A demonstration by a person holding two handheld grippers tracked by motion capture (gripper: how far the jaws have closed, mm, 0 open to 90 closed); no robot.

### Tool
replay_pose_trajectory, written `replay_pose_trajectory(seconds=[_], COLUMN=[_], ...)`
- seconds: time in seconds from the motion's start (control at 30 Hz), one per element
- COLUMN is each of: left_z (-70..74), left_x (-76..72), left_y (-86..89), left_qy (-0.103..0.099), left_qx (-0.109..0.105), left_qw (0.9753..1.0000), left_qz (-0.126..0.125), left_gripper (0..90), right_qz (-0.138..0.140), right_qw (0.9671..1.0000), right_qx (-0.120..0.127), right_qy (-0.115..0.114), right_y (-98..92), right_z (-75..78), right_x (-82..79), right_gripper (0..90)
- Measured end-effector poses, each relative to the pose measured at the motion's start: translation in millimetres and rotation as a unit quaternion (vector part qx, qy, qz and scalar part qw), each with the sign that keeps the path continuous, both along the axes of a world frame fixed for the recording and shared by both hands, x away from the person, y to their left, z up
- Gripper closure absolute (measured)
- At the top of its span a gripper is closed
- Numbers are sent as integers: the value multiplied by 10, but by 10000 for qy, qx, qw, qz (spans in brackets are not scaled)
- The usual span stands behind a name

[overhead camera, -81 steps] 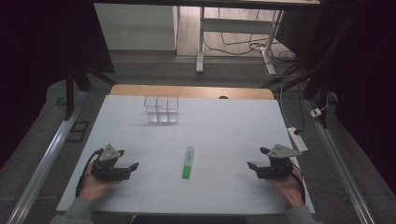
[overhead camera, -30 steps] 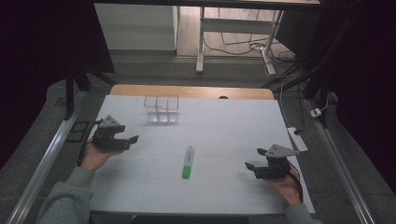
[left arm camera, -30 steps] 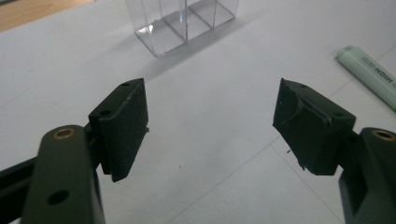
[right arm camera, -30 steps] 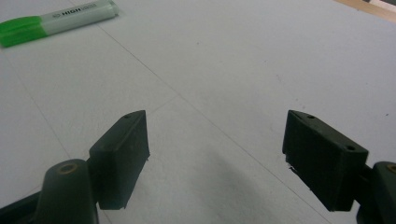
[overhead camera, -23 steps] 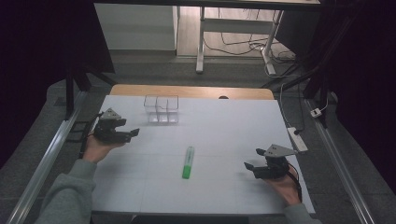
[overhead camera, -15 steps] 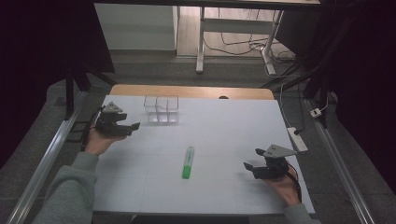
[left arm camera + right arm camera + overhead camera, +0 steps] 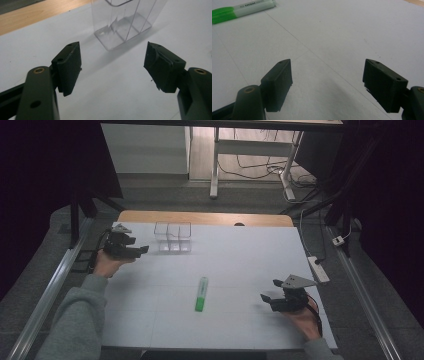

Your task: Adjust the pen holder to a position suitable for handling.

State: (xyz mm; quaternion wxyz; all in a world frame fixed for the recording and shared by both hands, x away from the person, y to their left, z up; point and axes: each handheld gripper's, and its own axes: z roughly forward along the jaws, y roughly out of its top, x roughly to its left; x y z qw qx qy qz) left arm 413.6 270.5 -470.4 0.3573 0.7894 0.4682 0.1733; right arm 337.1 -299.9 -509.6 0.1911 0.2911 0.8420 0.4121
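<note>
A clear plastic organizer box (image 7: 173,236) with several compartments stands at the back of the white table (image 7: 240,255); it is also ahead in the left gripper view as the clear box (image 7: 125,22). My left gripper (image 7: 142,250) is open, just left of the box and apart from it; its jaws (image 7: 113,67) hold nothing. A green highlighter (image 7: 201,293) lies flat mid-table, seen also at the top left as the highlighter (image 7: 242,11). My right gripper (image 7: 266,298) rests open near the front right, right of the highlighter, empty (image 7: 327,82).
A wooden strip (image 7: 200,217) borders the table's far edge. A white power strip (image 7: 318,268) lies along the right edge. Metal rails (image 7: 50,290) run beside the table. Desk legs and cables stand on the floor beyond.
My left gripper has moved from the front left of the table forward and right, up to the clear box. The right gripper has stayed in place. The highlighter has not moved.
</note>
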Motion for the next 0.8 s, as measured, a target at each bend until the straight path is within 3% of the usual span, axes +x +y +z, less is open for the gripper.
replay_pose_trajectory(seconds=[0.43, 0.7, 0.8], left_z=[-59, -61, -88], left_x=[256, 369, 408], left_y=[-12, -18, -32], left_qy=[53, -56, -34], left_qx=[167, 164, 134], left_qw=[9997, 9993, 9994], left_qz=[169, 327, 313], left_gripper=[379, 522, 645], right_qz=[-34, -29, -27], right_qw=[10000, 10000, 10000], right_qx=[-12, -19, -4], right_qy=[38, 47, 50], right_y=[-17, -26, -25], right_z=[-11, -12, -17], right_x=[5, 5, 7], right_gripper=[230, 230, 230])
